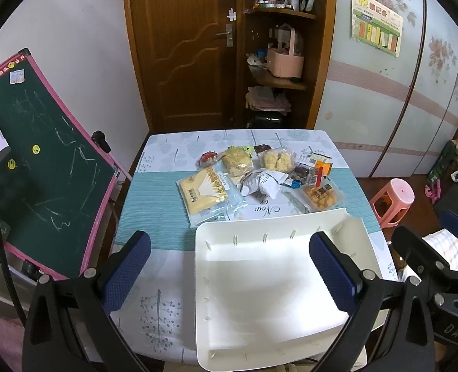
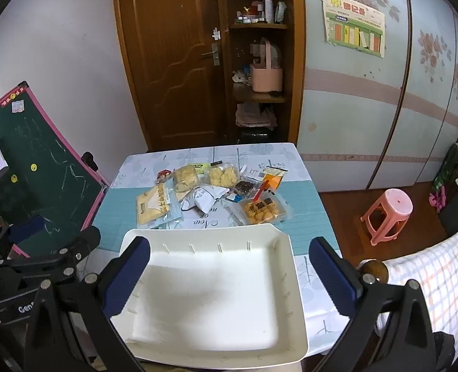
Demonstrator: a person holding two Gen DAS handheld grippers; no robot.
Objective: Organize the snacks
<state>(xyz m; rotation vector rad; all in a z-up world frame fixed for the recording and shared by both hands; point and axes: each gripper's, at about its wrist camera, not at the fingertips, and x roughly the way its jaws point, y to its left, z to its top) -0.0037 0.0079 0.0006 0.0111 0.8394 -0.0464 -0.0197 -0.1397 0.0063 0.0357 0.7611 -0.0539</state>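
A pile of snack packets lies mid-table: a flat yellow packet [image 1: 204,193] [image 2: 153,206] at the left, two clear bags of pale cakes [image 1: 277,158] [image 2: 222,175], a crumpled white wrapper [image 1: 261,183] [image 2: 202,200], and a bag of orange puffs [image 1: 320,197] [image 2: 261,210] at the right. An empty white tray [image 1: 260,334] [image 2: 197,325] sits at the near edge. My left gripper [image 1: 229,260] is open above the tray's left side. My right gripper [image 2: 229,263] is open above the tray. Both are empty.
The table [image 1: 154,204] has a blue-and-white patterned cloth. A pink-framed chalkboard [image 1: 42,167] leans at the left. A pink stool [image 2: 387,214] stands on the floor at the right. A wooden door and shelves [image 1: 278,62] are behind the table.
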